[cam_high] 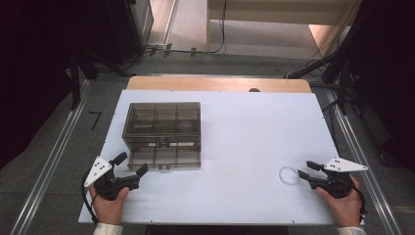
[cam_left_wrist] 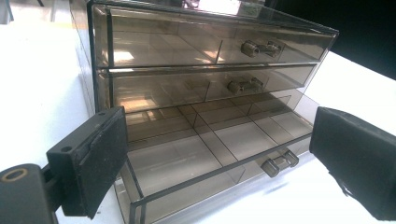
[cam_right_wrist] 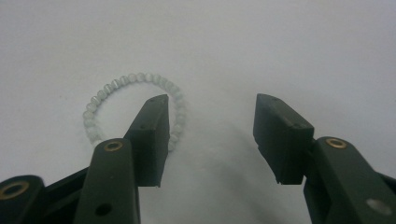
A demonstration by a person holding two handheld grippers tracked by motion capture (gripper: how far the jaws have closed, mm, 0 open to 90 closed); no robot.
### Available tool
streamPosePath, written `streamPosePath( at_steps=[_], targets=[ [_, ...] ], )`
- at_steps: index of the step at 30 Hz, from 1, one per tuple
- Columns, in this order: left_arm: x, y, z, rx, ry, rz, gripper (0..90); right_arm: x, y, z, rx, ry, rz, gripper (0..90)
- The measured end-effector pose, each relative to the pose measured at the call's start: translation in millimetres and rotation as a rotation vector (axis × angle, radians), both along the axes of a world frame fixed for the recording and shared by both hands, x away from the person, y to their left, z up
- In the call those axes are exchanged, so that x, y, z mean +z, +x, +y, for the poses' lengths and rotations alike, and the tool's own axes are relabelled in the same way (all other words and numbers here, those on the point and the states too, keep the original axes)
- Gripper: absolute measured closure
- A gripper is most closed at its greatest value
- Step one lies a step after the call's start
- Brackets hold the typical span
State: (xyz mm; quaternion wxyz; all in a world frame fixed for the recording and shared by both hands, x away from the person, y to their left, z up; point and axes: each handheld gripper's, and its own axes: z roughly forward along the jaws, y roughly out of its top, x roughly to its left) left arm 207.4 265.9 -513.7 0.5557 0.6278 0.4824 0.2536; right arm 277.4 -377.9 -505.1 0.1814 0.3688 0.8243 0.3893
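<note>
Hidden: where your right tongs [cam_right_wrist: 210, 140] look down, one jaw covers part of the bead bracelet [cam_right_wrist: 133, 108].
Bracelet: flat ring on the white tabletop [cam_high: 244, 147], beside those open tongs.
Drawer box [cam_high: 164, 134]: bottom drawer [cam_left_wrist: 210, 158] points at your open left tongs [cam_high: 131, 164].

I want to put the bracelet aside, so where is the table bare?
Bare: the white table between the drawer box and the bracelet, and its far right part. Crowded: around the open bottom drawer, beside the left gripper.
</note>
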Motion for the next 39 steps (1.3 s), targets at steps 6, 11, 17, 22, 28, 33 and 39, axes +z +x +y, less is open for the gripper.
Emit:
streamPosePath(
  at_steps=[6, 11, 17, 22, 28, 33, 39],
  targets=[
    [0.0, 0.0, 0.0, 0.004, -0.002, -0.001, 5.3, 0.0, 0.0, 0.6, 0.0, -0.004, -0.002, 47.2],
    [0.1, 0.1, 0.0, 0.004, 0.0, 0.001, 5.3, 0.1, 0.0, 1.9, 0.001, 0.0, 0.005, 48.9],
    [0.0, 0.2, 0.0, 0.003, 0.001, 0.002, 5.3, -0.6, 0.7, 7.2, 0.011, -0.014, 0.019, 54.6],
    [0.0, 0.0, 0.0, 0.002, 0.0, 0.0, 5.3, -1.4, 2.3, 11.2, 0.006, -0.032, 0.037, 56.7],
    [0.1, 0.2, 0.3, 0.005, -0.001, 0.004, 5.3, -2.2, 3.6, 14.5, 0.013, -0.05, 0.046, 59.6],
    [0.0, 0.5, 0.4, 0.004, 0.0, 0.004, 5.3, -2.2, 3.5, 15.6, 0.021, -0.052, 0.044, 65.3],
    [0.0, 0.5, 0.4, 0.004, -0.001, 0.005, 5.2, -2.4, 3.3, 21.1, 0.04, -0.066, 0.036, 73.7]
  ],
)
